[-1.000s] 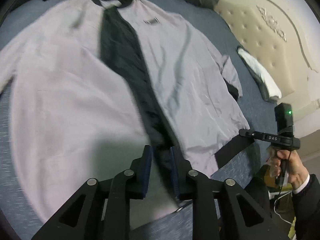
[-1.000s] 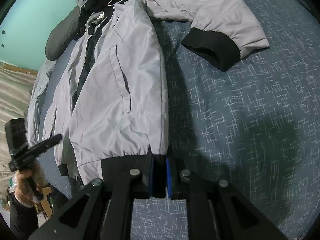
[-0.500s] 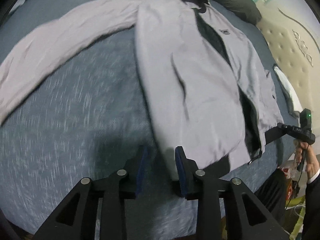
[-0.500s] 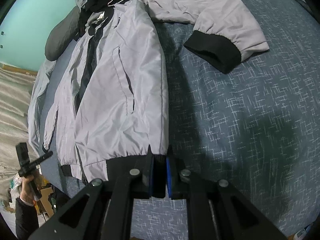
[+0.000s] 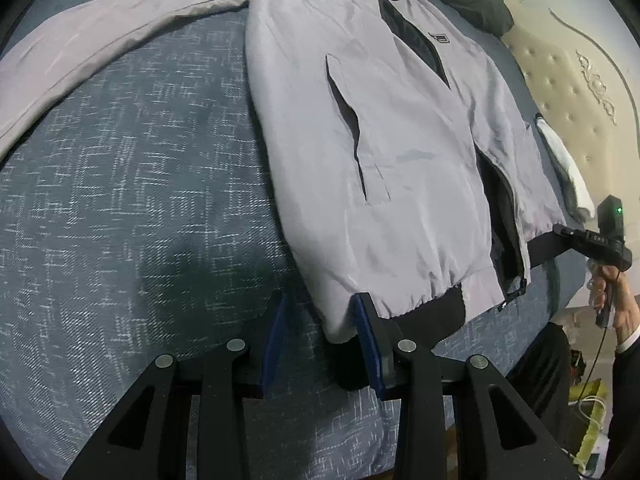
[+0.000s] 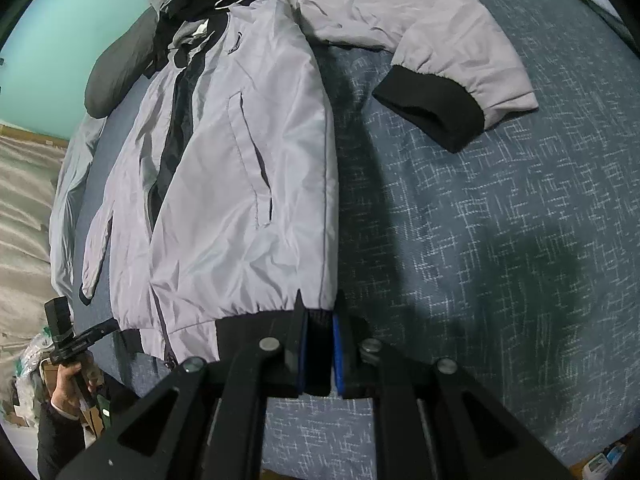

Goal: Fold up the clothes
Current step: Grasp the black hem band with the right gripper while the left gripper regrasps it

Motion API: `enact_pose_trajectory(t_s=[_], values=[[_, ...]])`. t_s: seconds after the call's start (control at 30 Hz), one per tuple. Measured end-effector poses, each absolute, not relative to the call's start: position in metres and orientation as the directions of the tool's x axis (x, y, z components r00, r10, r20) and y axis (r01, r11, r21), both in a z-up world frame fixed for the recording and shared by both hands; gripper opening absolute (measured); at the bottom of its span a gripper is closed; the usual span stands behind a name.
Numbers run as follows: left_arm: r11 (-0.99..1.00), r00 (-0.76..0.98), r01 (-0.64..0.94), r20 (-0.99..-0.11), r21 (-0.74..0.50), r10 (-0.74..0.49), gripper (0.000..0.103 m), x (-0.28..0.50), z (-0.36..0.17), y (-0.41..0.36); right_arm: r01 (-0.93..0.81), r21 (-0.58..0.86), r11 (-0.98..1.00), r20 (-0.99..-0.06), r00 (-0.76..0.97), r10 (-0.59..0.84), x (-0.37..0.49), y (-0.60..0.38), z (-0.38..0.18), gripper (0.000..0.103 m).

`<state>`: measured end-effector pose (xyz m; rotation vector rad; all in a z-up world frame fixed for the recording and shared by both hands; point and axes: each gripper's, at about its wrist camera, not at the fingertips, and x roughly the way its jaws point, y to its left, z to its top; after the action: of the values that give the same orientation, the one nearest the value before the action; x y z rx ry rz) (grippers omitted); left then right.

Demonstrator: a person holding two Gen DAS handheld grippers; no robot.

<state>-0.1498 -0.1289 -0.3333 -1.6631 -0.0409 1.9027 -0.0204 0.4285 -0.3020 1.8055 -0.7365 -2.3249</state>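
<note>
Here the right claw (image 6: 320,320) pinches the smooth grey jacket's (image 6: 240,184) ribbed black hem (image 6: 248,330); left claw (image 5: 320,320) released.

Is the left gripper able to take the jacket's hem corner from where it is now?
Probably yes. The left gripper is open, and the hem corner of the jacket lies between its fingers with nothing in the way.

- The left sleeve (image 5: 100,36) of the jacket (image 5: 392,152) is cut off by the picture's edge.
- The chest logo (image 5: 440,37) is too small to read.
- The hem corner (image 6: 318,316) is hidden between the right tool's (image 6: 319,320) pads.
</note>
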Motion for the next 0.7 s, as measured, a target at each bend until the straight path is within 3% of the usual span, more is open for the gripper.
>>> enact_pose_trajectory(t_s=[0.1,0.27,0.7], values=[[-0.807,-0.022,-0.410,-0.880,-0.424,0.474,0.031,-0.150,-0.334,-0.124,-0.204,0.432,-0.878,-0.884,-0.287,-0.368,-0.021,0.427,-0.300,0.009],[-0.803,-0.026,-0.426,-0.882,-0.416,0.471,0.010,-0.148,-0.330,-0.115,-0.201,0.430,-0.880,-0.885,-0.285,-0.368,-0.021,0.425,-0.300,0.009],[-0.804,-0.072,-0.471,-0.893,-0.362,0.444,0.005,-0.135,-0.273,-0.113,-0.161,0.434,-0.886,-0.886,-0.255,-0.387,-0.014,0.411,-0.274,0.009]])
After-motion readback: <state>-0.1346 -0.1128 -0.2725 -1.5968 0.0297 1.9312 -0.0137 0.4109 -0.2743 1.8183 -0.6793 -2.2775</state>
